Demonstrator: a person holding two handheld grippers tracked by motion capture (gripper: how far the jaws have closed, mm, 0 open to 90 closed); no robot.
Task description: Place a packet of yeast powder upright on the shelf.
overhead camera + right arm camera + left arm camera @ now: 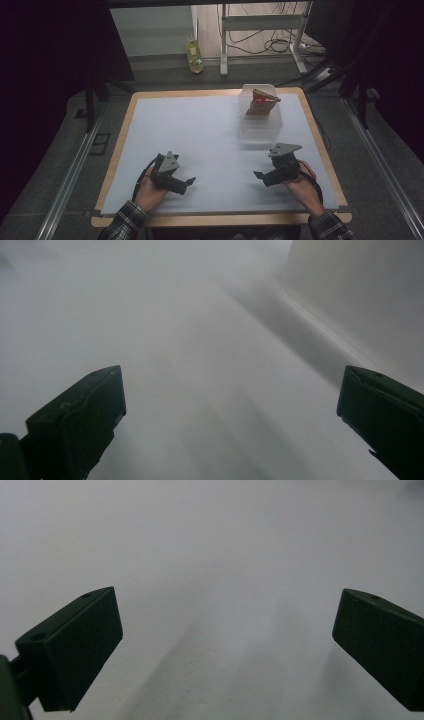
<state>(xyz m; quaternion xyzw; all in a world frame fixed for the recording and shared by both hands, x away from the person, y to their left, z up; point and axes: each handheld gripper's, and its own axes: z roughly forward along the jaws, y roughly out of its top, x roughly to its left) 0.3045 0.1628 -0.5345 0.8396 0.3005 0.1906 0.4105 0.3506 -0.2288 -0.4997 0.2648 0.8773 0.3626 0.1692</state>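
A: Start at the left. What's there?

B: Left gripper [186, 181], held low over the near-left part of the desk [200, 135], w/ the left hand [148, 192] under it and a plaid sleeve [123, 220] coming in from the bottom edge. Grey three-cornered plate sits on top. Jaws point right, toward the desk's middle.

A: Jaws?

B: Wide apart, nothing btwn them. In the left gripper view the left gripper [225, 645] has just pale desk surface in the gap.

A: Middle of the desk?

B: Plain white sheet over a wood-edged top. Behind the desk, on the floor, a bottle [194, 54] w/ yellowish liquid stands upright.

A: And to the right?

B: Clear plastic bin [260, 127] at the far-right part of the desk. A brown wooden piece [262, 102] w/ a red spot on it rests in or on the bin's far end; can't tell which. Nearer the person, right gripper [258, 176] in the right hand [302, 187], well short of the bin, jaws pointing left.

A: Its jaws?

B: Also spread wide, empty. In the right gripper view the right gripper [230, 410] faces blurred white surface, w/ a pale wall at upper right, prob. the bin's side; too blurred to be sure.
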